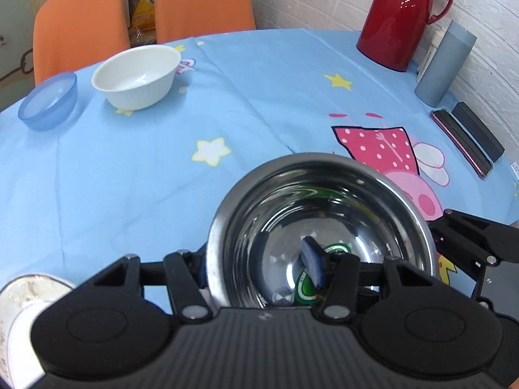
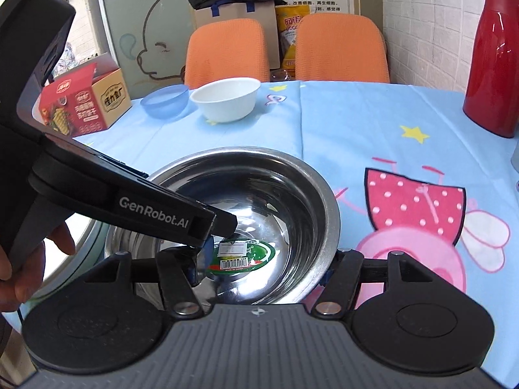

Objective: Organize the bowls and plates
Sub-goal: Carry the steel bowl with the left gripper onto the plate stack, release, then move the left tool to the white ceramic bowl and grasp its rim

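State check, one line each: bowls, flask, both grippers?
Stainless steel bowl: upright, green label inside.
White ribbed bowl: upright, empty.
Translucent blue bowl: upright, empty.
Red thermos flask: upright, closed.
Left gripper: straddling steel bowl rim.
Right gripper: straddling steel bowl rim.

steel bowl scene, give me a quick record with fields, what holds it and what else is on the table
steel bowl: near edge of table, green sticker inside
left gripper: jaws astride the bowl's rim, one inside, one outside
right gripper: jaws astride the near rim
white bowl: far side, upright
blue bowl: beside the white bowl, apart
red flask: far right
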